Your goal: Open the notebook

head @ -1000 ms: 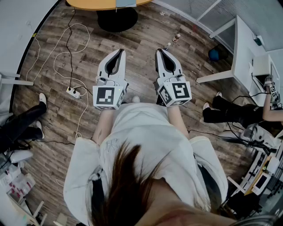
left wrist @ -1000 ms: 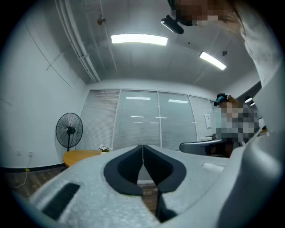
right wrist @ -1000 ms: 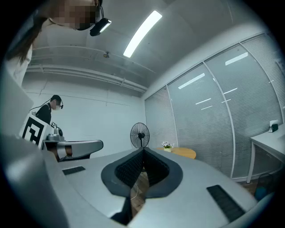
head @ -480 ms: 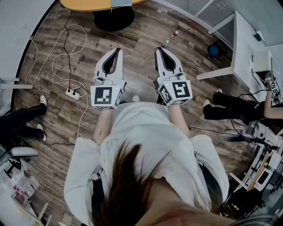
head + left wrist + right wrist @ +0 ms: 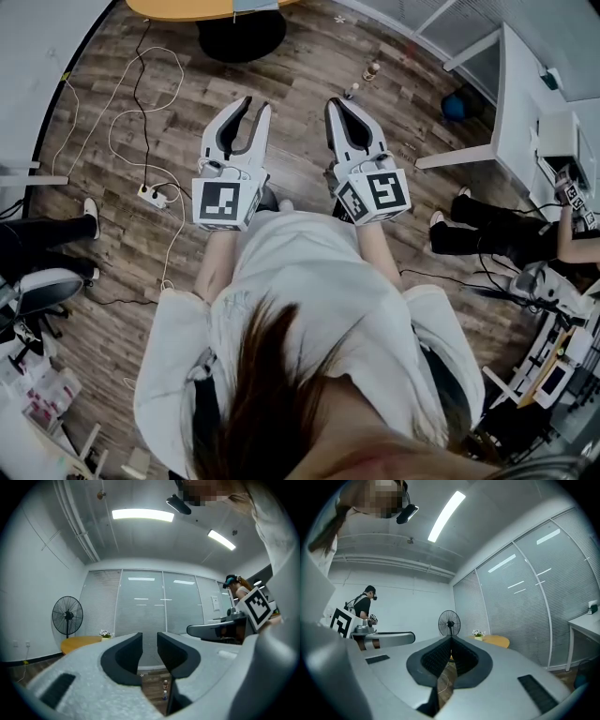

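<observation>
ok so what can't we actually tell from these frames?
- Notebook: in no view; place and state unknown.
- Orange table: head view, cut off by the top edge; the flat item on it can't be identified.
- Floor bottle: head view, too small to read its label.

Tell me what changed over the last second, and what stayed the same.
The left gripper has just been opening its jaws: they were together a second ago and now stand apart, with nothing between them. It took hold of nothing and let go of nothing. The right gripper stayed shut and empty, and both still point out over the wooden floor.
</observation>
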`<state>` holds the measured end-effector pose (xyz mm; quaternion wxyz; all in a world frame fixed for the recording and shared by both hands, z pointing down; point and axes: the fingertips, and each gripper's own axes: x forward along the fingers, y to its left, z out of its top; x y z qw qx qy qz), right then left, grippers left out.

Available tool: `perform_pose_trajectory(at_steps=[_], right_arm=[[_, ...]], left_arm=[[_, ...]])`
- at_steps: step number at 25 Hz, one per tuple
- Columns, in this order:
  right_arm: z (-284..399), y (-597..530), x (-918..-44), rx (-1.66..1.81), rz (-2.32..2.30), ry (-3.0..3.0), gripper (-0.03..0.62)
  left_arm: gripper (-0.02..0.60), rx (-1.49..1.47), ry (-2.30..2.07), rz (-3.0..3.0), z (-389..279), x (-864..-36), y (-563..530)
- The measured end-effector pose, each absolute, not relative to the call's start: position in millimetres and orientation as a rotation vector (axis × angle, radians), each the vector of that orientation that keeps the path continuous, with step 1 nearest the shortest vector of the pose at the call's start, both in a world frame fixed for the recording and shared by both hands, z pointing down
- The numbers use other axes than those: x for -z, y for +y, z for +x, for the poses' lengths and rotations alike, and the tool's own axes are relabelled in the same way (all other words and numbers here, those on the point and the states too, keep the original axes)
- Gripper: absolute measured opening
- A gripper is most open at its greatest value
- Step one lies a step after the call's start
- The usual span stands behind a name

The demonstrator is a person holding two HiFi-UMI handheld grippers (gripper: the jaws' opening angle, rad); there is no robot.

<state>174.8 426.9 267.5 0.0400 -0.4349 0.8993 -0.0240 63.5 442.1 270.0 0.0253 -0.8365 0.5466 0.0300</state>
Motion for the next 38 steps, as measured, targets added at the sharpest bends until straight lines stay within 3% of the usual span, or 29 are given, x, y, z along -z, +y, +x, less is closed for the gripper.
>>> perform_pose_trajectory(at_steps=[21,38], right_arm=[[74.7,277.7,-260.4,0.156,-1.364,2.799,0.002],[73.9,205.3,-274.9,0.263,-1.472,2.698,0.002]], left_arm=[[0.094,-0.108,1.585,-2.705,-24.0,-270.1,275.6],[0.094,-0.089,1.583,-2.783,-53.7,-288.2,204.6]])
